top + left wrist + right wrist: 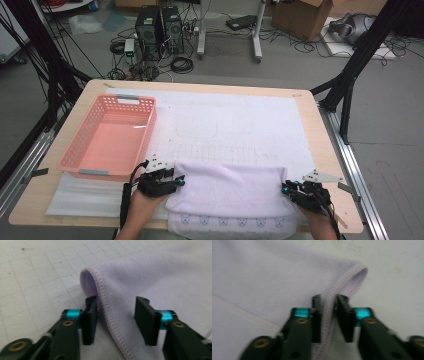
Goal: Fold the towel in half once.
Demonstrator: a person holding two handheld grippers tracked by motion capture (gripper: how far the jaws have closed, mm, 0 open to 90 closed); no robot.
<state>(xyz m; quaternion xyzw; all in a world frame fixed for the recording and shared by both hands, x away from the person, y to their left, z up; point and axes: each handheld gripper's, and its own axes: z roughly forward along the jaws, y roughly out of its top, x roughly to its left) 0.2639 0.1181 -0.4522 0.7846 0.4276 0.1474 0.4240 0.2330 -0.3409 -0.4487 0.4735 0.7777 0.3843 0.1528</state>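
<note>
A lilac towel [225, 187] lies folded at the table's near edge, with a row of small printed figures along its front hem. My left gripper [180, 182] is at the towel's left corner. In the left gripper view its jaws [116, 302] stand apart around the turned-up stitched edge of the towel [155, 272], and only the left pad is near the hem. My right gripper [286, 189] is at the towel's right corner. In the right gripper view it [329, 298] is pinched on the stitched hem of the towel [274, 277].
A pink slotted basket [75, 145] stands hollow at the left of the white gridded mat [240, 125]. The wooden table [320, 150] ends just right of my right gripper. Beyond the far edge are computer towers, cables and frame legs on the floor.
</note>
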